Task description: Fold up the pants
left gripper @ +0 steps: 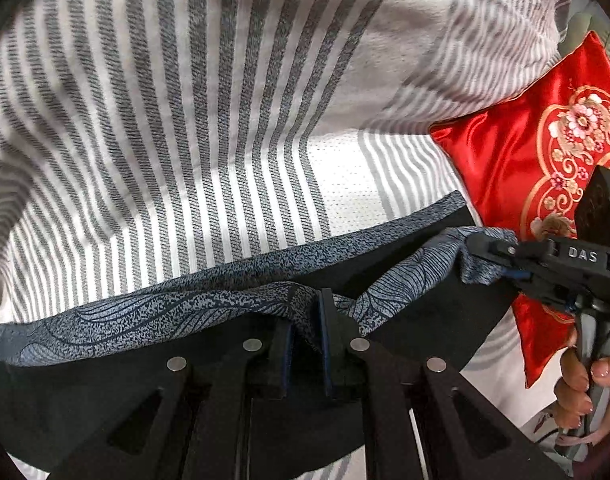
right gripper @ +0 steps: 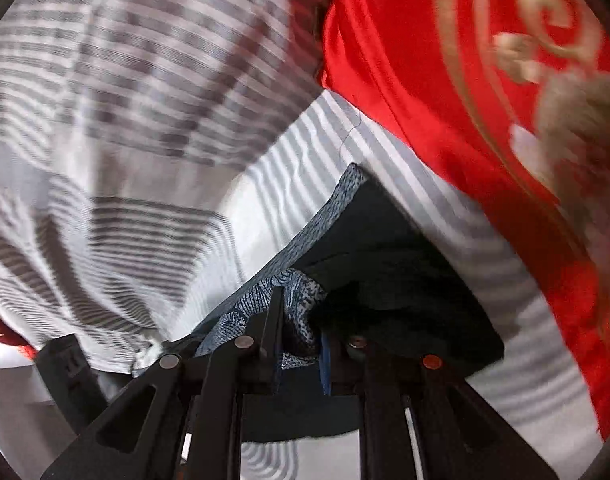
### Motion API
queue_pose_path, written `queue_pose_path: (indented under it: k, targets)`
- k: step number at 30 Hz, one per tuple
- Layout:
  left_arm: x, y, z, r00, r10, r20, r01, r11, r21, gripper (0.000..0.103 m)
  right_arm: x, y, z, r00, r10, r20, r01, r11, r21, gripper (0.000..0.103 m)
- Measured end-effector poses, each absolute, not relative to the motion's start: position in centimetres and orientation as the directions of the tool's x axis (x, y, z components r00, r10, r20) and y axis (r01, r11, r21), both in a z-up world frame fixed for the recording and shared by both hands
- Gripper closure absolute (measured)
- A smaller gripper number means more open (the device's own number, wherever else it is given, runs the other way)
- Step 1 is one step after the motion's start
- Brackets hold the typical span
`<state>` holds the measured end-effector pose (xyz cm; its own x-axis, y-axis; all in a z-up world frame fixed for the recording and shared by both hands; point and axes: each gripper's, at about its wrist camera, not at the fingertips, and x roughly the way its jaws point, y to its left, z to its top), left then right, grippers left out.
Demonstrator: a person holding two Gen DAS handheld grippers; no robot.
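The pants are dark, with a blue-grey patterned waistband, and lie on a striped bed sheet. My left gripper is shut on a bunched part of the waistband. My right gripper shows at the right of the left wrist view, shut on the band's end. In the right wrist view my right gripper is shut on the patterned band, with dark pants fabric beyond it.
A red satin pillow with gold and floral embroidery lies at the right, close to the pants; it also fills the upper right of the right wrist view. A striped grey and white quilt is bunched behind.
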<state>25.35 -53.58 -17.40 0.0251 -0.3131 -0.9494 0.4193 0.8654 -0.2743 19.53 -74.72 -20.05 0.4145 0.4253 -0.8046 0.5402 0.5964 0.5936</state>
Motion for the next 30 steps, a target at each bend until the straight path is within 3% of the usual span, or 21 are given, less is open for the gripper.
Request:
queue_pose_path:
  k: [5, 9, 10, 18, 30]
  targets:
    - [25.7, -53.6, -17.7, -0.001, -0.306, -0.952, 0.413, 0.867, -0.279, 0.09, 20.8, -74.9, -21.2, 0.381, 0.435, -0.816, 0.556, 0.597, 0.578, 0.08]
    - [25.8, -53.6, -16.9, -0.009, -0.295, -0.956, 0.401, 0.874, -0.273, 0.09, 21.2, -75.5, -20.2, 0.422, 0.48, -0.769, 0.507, 0.578, 0.64, 0.038]
    - [25.8, -53.5, -16.5, -0.011, -0.292, -0.956, 0.391, 0.879, -0.273, 0.09, 21.3, -75.6, -19.8, 0.423, 0.48, -0.769, 0.502, 0.582, 0.639, 0.032]
    - [25.6, -53.7, -14.3, 0.045, -0.239, -0.97, 0.376, 0.904, -0.205, 0.09, 21.9, -77.4, -16.2, 0.341, 0.401, -0.85, 0.457, 0.719, 0.523, 0.025]
    - [26.0, -54.4, -15.8, 0.045, -0.199, -0.979, 0.337, 0.926, -0.172, 0.09, 21.3, -76.8, -18.6, 0.223, 0.313, -0.923, 0.362, 0.853, 0.377, 0.026]
